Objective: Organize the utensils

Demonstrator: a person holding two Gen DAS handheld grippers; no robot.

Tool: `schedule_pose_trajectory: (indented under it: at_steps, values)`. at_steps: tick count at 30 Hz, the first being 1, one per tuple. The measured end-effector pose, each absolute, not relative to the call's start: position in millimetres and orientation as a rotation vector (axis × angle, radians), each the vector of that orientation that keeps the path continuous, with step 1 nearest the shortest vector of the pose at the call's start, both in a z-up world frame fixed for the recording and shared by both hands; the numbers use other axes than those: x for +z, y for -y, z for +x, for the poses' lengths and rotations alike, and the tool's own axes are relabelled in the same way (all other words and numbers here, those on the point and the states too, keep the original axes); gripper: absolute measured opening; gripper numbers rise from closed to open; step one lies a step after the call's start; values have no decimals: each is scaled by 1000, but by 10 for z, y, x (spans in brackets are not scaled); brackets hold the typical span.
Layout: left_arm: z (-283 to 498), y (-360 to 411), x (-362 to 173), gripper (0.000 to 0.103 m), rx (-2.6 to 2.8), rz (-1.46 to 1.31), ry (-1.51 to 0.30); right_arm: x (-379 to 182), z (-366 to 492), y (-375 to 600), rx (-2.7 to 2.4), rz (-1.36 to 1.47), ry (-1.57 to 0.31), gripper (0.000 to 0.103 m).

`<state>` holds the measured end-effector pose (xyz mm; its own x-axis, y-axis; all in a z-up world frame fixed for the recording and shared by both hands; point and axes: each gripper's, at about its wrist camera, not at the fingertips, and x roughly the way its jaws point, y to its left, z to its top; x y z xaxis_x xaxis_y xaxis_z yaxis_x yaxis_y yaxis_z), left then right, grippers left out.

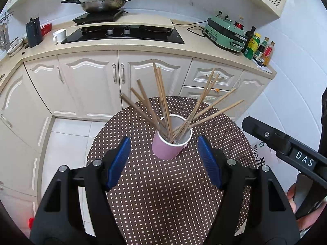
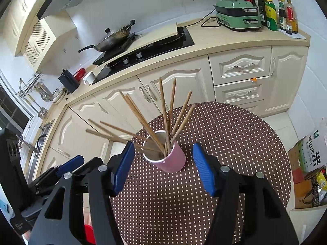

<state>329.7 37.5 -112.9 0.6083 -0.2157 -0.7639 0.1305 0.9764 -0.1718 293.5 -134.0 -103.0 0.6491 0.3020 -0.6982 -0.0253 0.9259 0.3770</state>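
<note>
1. Two grippers hang over a round table (image 1: 163,194) covered in a brown cloth with white dots.
2. Left gripper (image 1: 164,160): its blue pads stand well apart and hold nothing.
3. Right gripper (image 2: 163,166): its blue pads also stand apart, with nothing pressed between them.
4. A pink cup (image 1: 170,143) stands upright on the cloth. In each wrist view it sits just beyond the fingertips, in line with the gap between them, touching neither pad.
5. About ten wooden chopsticks (image 1: 161,98) stand in the cup, thin ends down, fanning out to the left, the middle and the right above the rim.
6. In the right wrist view, the left gripper's blue pad shows at lower left, to the cup's left.
7. Behind the table runs a cream kitchen counter (image 1: 194,40) with a black hob (image 1: 122,35), a wok (image 1: 102,3) and a green cooker (image 1: 224,33).
</note>
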Motion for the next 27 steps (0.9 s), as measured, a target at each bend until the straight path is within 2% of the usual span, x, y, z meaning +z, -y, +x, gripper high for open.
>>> schedule_pose_trajectory:
  at_steps: [27]
  values:
    - [1892,-297,-650,77,-219,-64,-782,-703,1503,1342,172,235,-759,84]
